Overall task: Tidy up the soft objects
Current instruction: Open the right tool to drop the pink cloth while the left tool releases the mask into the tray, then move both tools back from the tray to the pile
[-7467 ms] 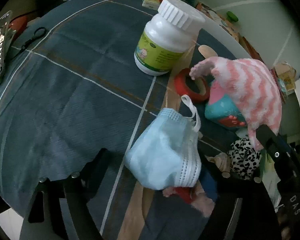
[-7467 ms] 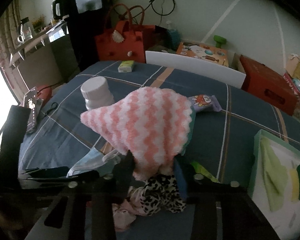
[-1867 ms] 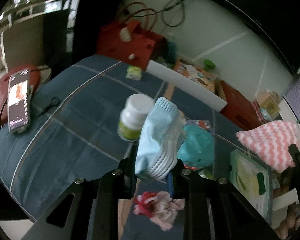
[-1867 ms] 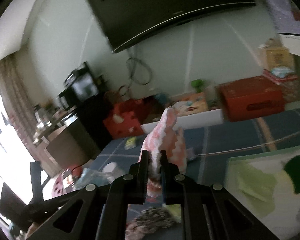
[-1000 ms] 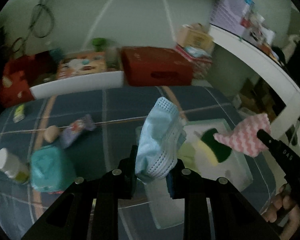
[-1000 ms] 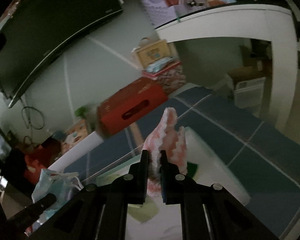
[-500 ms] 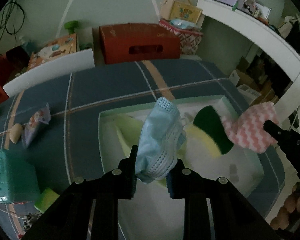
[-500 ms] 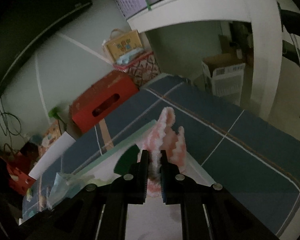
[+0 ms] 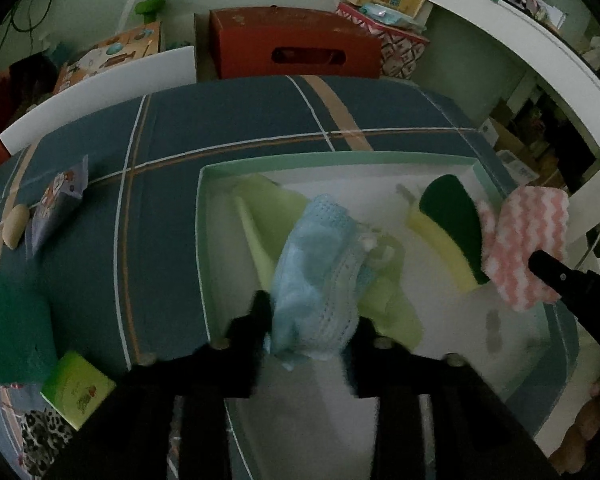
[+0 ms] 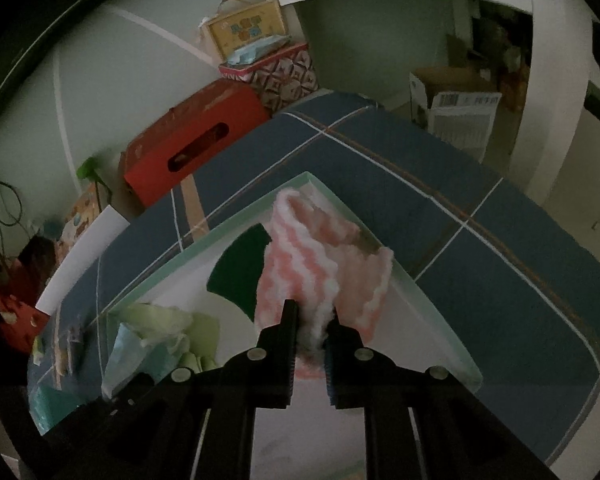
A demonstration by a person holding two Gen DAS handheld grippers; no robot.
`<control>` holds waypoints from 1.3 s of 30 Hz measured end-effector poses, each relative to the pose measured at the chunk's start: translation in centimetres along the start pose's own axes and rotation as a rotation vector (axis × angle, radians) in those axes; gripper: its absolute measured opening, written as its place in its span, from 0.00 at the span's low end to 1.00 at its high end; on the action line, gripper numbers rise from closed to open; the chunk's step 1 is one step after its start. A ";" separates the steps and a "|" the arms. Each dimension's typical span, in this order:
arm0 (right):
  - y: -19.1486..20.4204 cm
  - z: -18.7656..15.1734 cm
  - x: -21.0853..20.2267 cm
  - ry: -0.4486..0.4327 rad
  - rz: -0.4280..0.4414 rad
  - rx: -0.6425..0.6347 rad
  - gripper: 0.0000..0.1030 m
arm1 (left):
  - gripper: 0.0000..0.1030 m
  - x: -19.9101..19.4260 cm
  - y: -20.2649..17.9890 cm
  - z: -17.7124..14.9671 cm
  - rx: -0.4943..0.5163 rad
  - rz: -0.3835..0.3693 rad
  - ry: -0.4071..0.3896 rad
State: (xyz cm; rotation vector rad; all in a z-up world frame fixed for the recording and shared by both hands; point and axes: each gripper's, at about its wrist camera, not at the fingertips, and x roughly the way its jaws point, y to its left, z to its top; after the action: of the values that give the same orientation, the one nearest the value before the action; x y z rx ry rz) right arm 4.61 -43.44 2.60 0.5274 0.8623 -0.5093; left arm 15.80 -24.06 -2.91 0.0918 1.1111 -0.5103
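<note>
Over the tray (image 9: 204, 240), the face mask (image 9: 316, 280) sits between the left claw's (image 9: 308, 320) opening jaws.

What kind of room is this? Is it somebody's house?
Probably a lived-in room at home, maybe a bedroom. A plaid bedsheet covers the surface, a red storage box sits against the wall, and a cardboard box stands on the floor.
</note>
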 end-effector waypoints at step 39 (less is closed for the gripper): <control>11.4 -5.7 -3.9 -0.047 0.132 -0.398 1.00 | 1.00 -11.8 10.5 -4.9 -0.192 0.162 -0.252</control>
State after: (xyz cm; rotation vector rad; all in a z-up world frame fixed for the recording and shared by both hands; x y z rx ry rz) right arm 6.15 -30.44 5.22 0.2043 0.8511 -0.2189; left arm 12.26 -9.16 3.30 -0.0487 0.8920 -0.2603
